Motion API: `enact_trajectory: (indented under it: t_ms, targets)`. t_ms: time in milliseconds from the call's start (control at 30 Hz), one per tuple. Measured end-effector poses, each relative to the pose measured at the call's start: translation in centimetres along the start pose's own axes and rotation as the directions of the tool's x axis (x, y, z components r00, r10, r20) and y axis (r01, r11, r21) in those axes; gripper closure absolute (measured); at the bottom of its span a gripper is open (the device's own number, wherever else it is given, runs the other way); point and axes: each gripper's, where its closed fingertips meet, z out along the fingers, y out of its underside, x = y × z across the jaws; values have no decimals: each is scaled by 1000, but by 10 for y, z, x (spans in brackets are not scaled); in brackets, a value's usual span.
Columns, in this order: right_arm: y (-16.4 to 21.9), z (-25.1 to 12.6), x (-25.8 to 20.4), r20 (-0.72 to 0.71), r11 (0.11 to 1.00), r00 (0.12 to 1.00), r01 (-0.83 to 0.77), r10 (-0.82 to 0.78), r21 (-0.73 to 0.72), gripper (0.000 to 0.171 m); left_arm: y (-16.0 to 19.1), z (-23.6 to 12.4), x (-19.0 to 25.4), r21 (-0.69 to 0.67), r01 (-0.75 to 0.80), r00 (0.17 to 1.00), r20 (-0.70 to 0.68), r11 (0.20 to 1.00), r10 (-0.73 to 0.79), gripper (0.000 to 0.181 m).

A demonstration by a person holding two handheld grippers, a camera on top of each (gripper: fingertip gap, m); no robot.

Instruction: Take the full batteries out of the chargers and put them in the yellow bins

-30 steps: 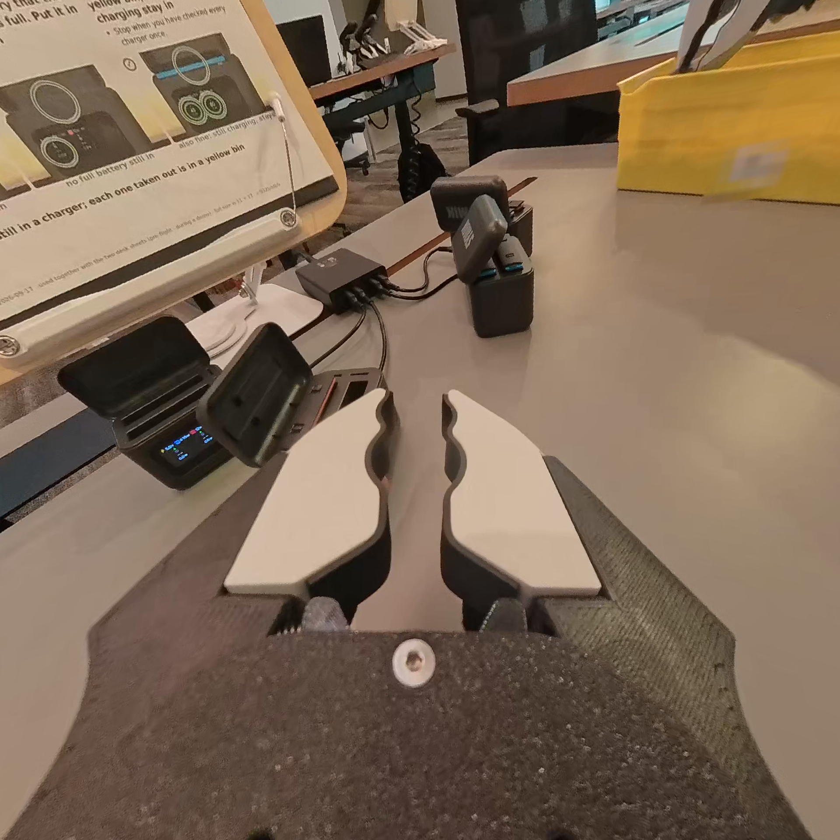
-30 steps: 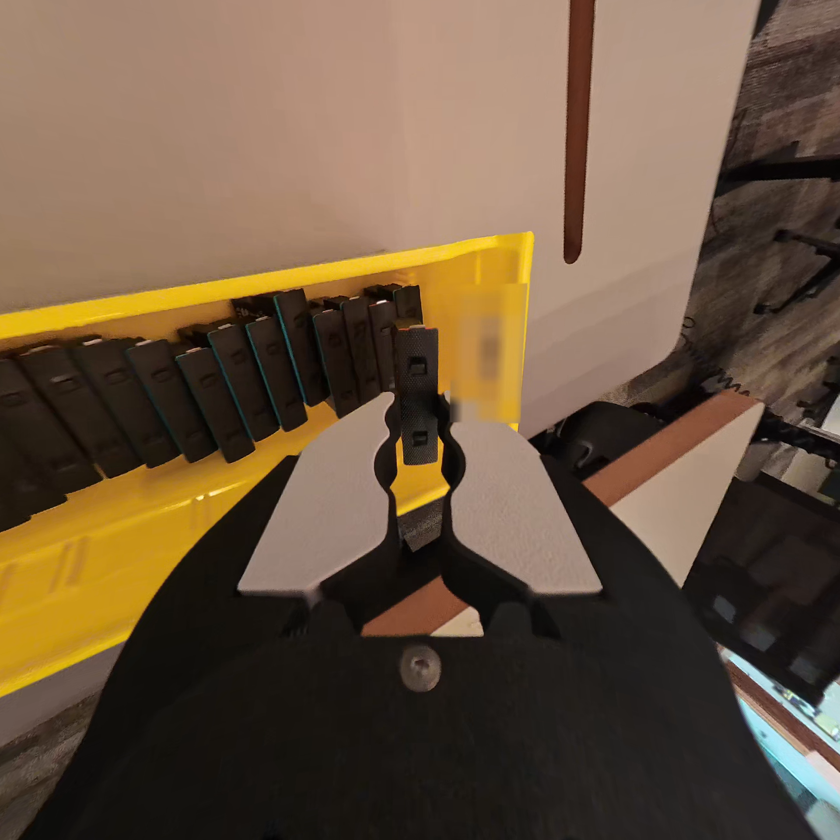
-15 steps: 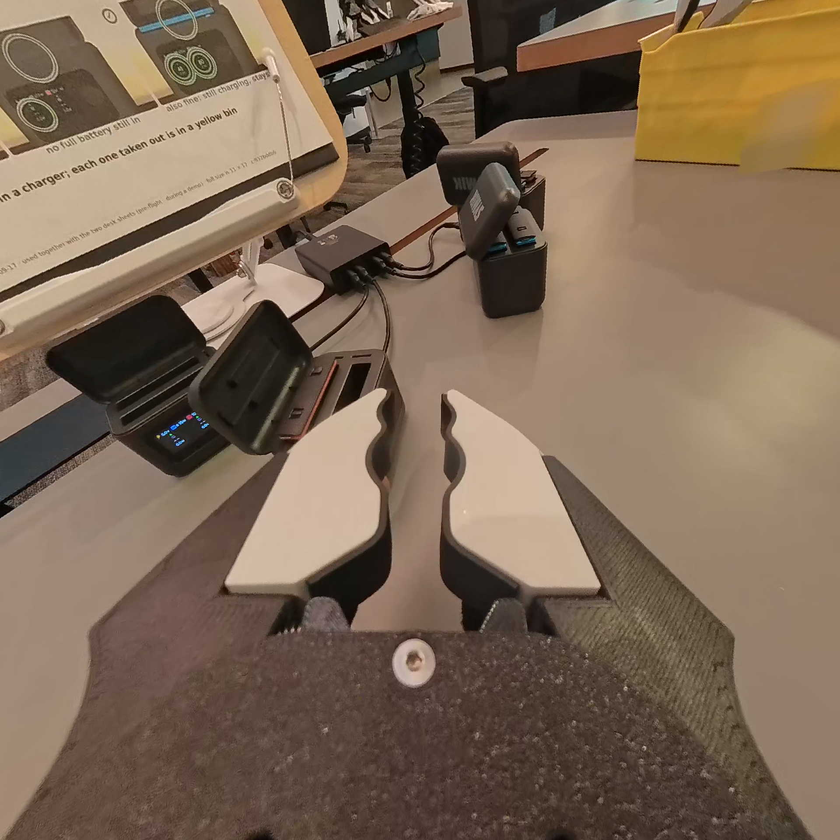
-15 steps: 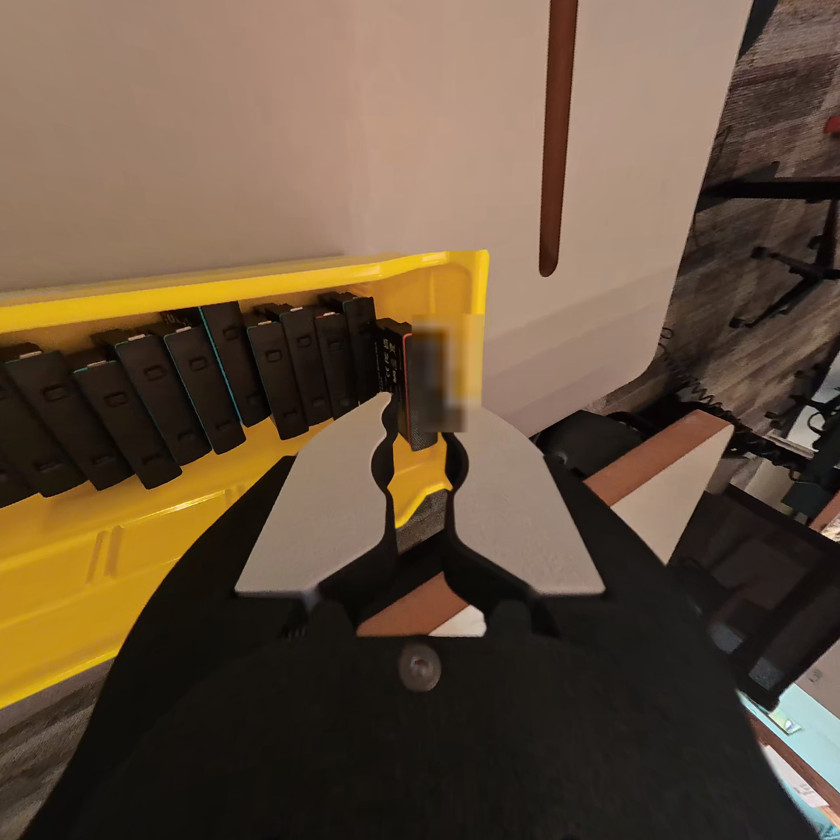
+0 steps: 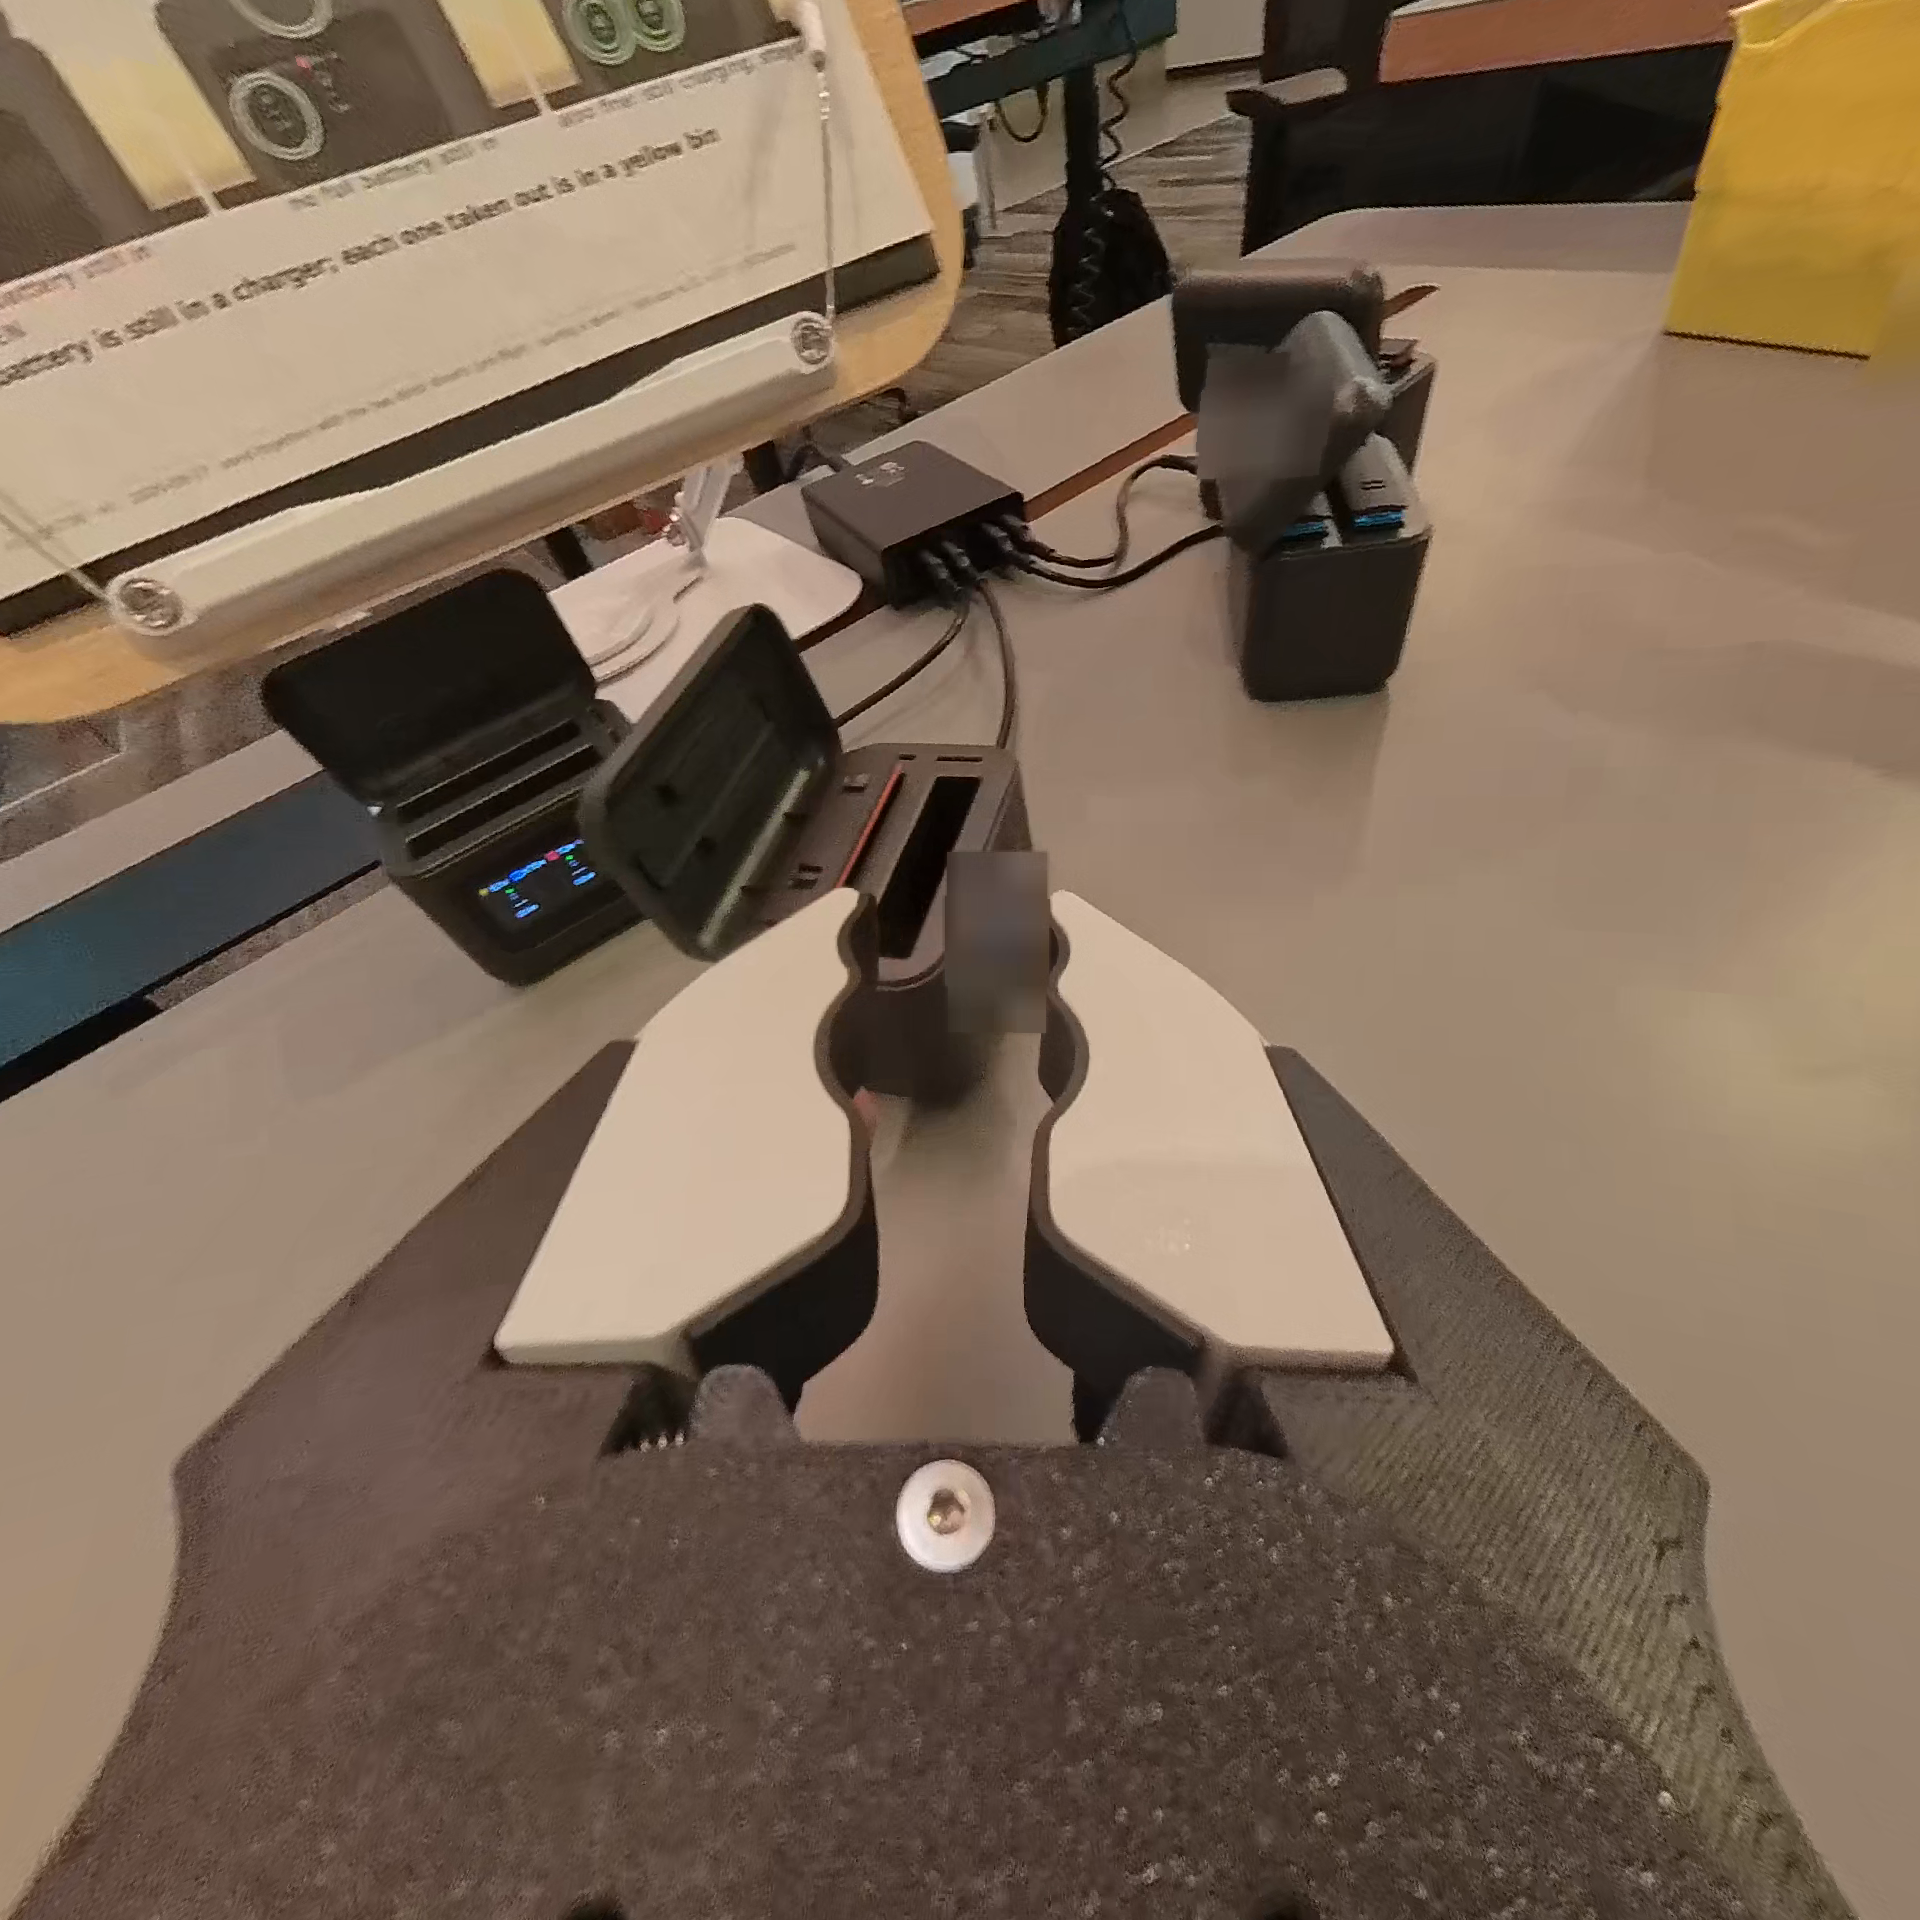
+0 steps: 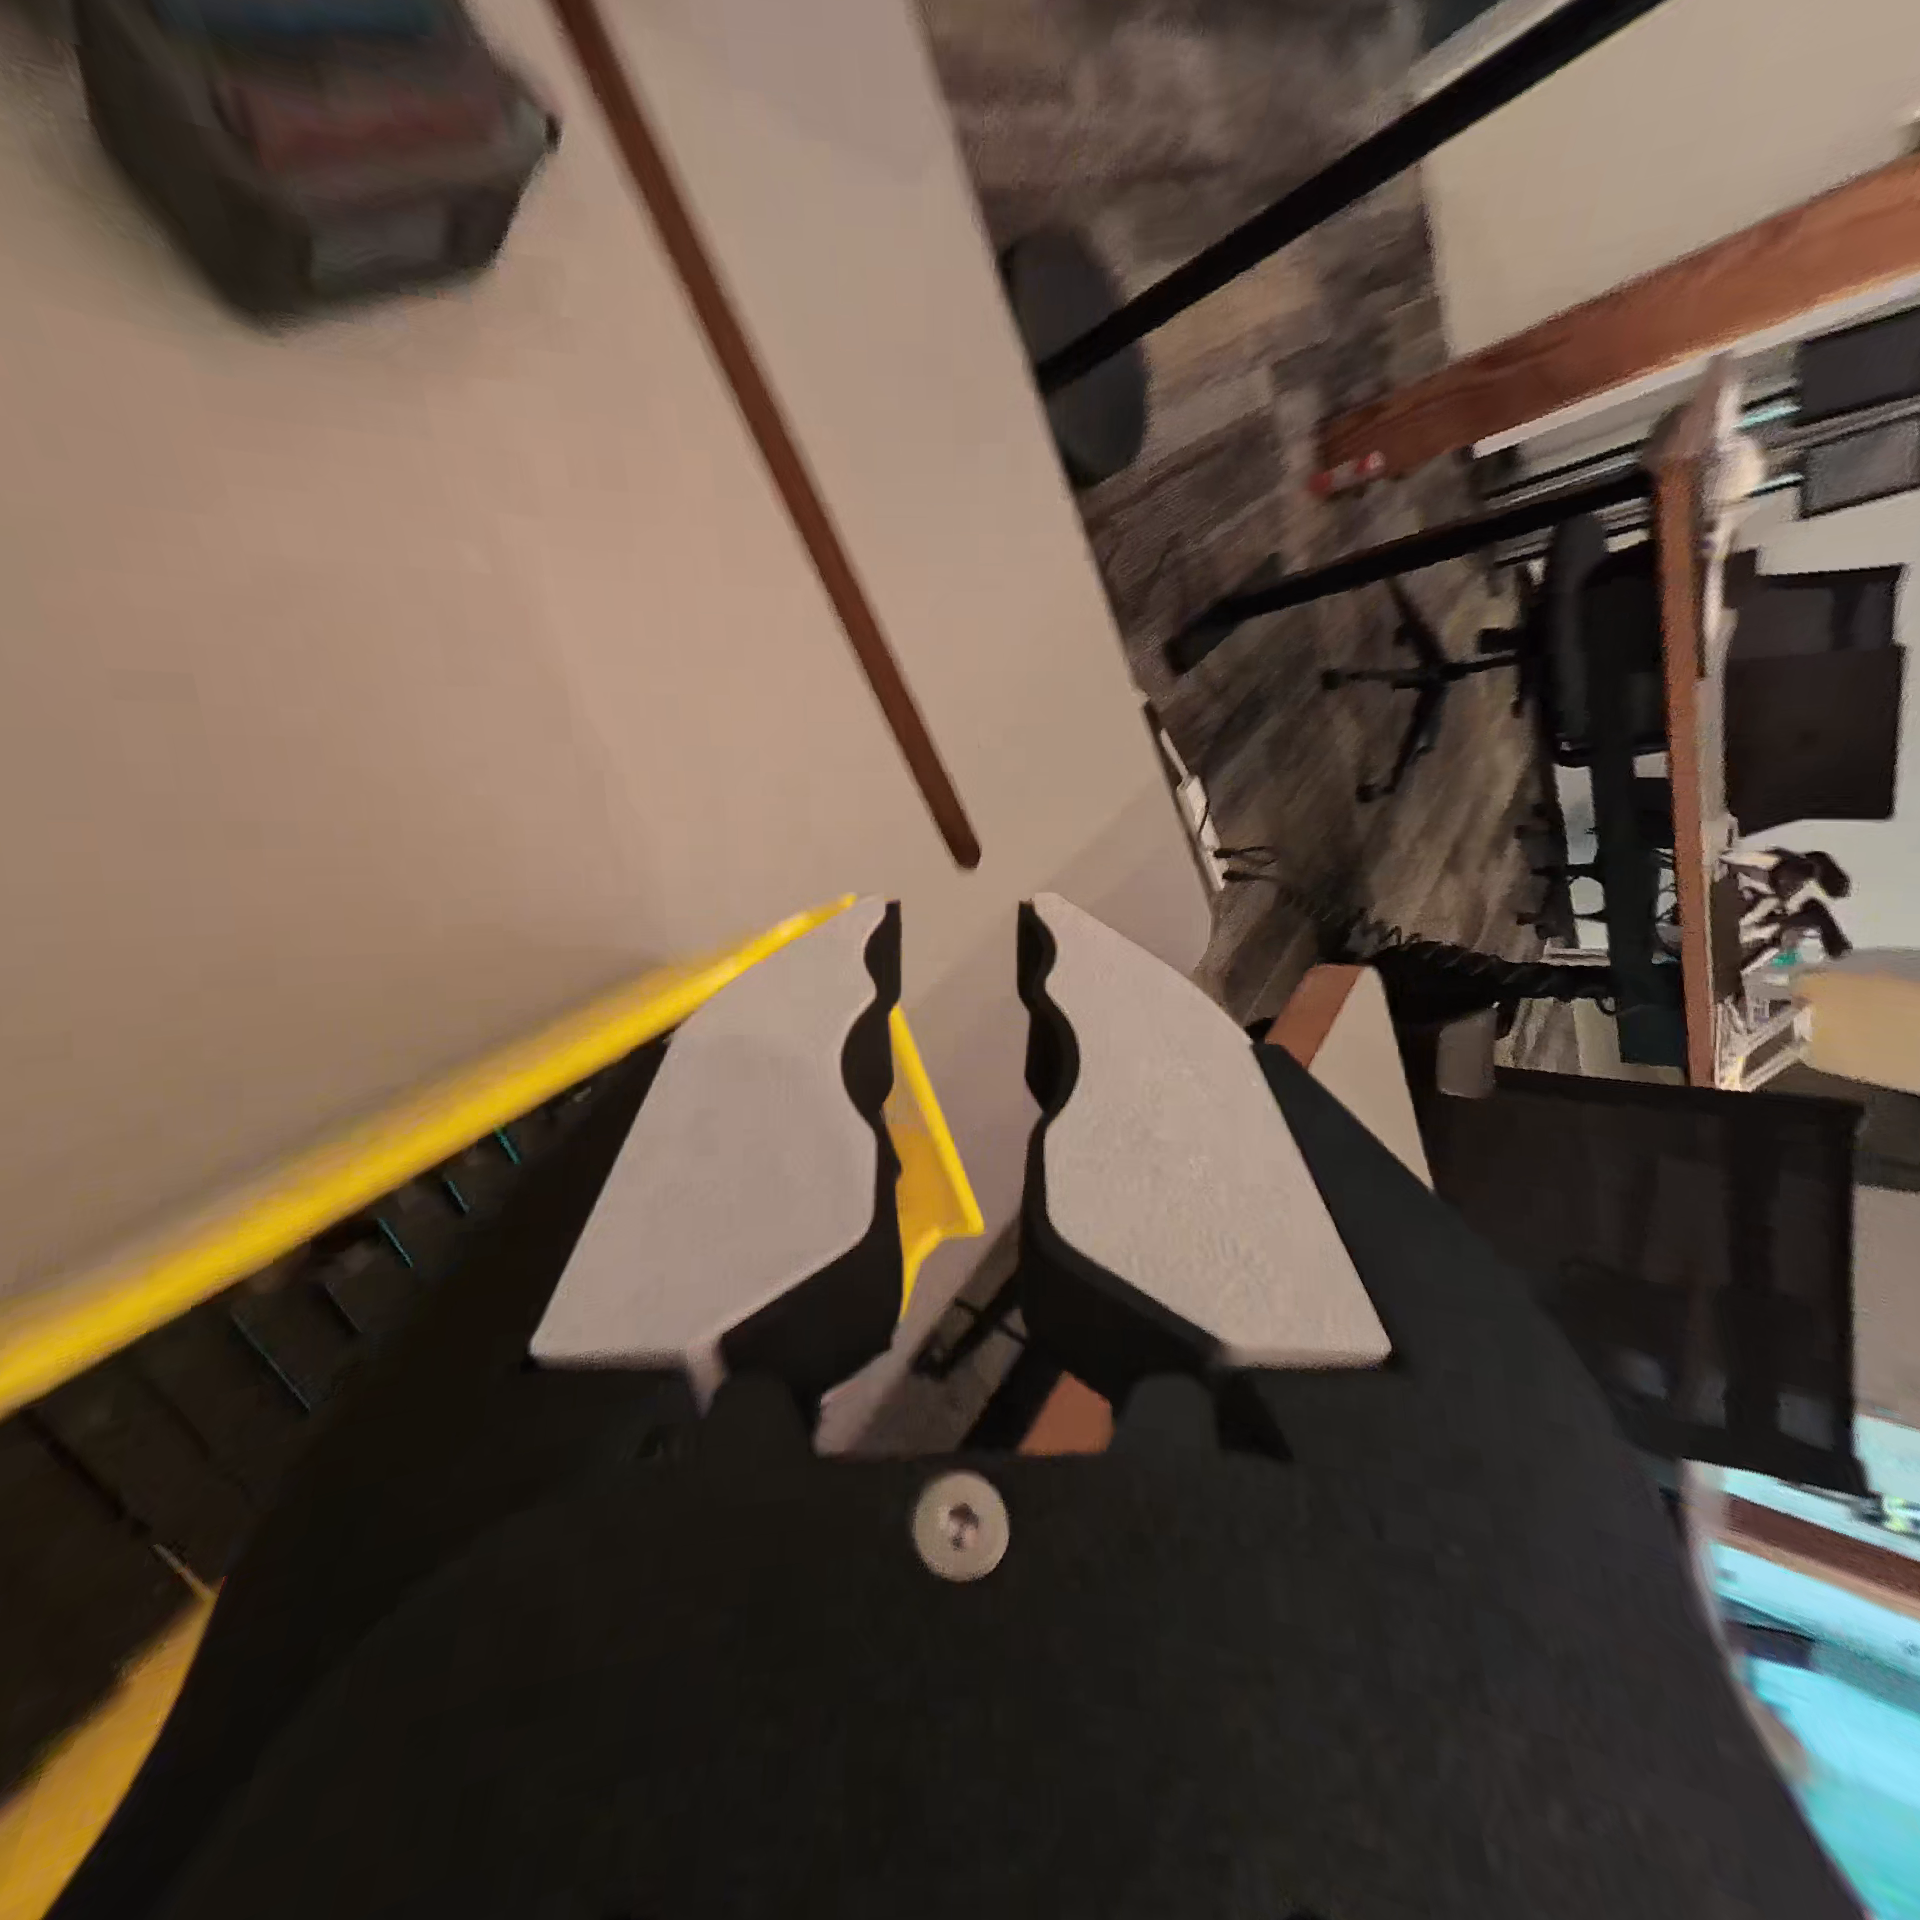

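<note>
My left gripper (image 5: 951, 925) is open, low over the grey table (image 5: 1455, 1039), its tips at the front corner of the near black charger (image 5: 935, 774). This charger's lid (image 5: 717, 790) is up; a red-edged battery (image 5: 881, 826) sits in one slot and the slot beside it looks dark. A second open charger (image 5: 499, 831) with a lit screen stands to its left. A farther charger (image 5: 1330, 613) holds blue-edged batteries (image 5: 1371, 499). My right gripper (image 6: 958, 920) is open and empty beside the yellow bin (image 6: 416, 1143), which holds a row of several black batteries (image 6: 312, 1340).
An instruction board (image 5: 416, 260) on a stand overhangs the chargers at the back left. A black power hub (image 5: 914, 509) with cables lies behind them. The yellow bin (image 5: 1818, 208) stands at the far right. The right wrist view is blurred and shows another charger (image 6: 312, 156) and the table's slot (image 6: 779, 468). The gap from one gripper's tips to the other's is roughly 50 cm.
My right gripper let go of the battery into the yellow bin and swung away. My left gripper moved forward to the near charger and opened wider.
</note>
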Motion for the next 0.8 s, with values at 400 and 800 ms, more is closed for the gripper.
enact_trajectory:
  t_ms: [400,800]
  targets:
    - [-171,-47,-70,176,778,889,-457,424,432,109,23,9,-14,-154,117,993,47,981,-111,103]
    - [-277,-28,-197,462,645,769,-631,442,432,105,43,36,-11,-332,136,990,10,934,-141,124]
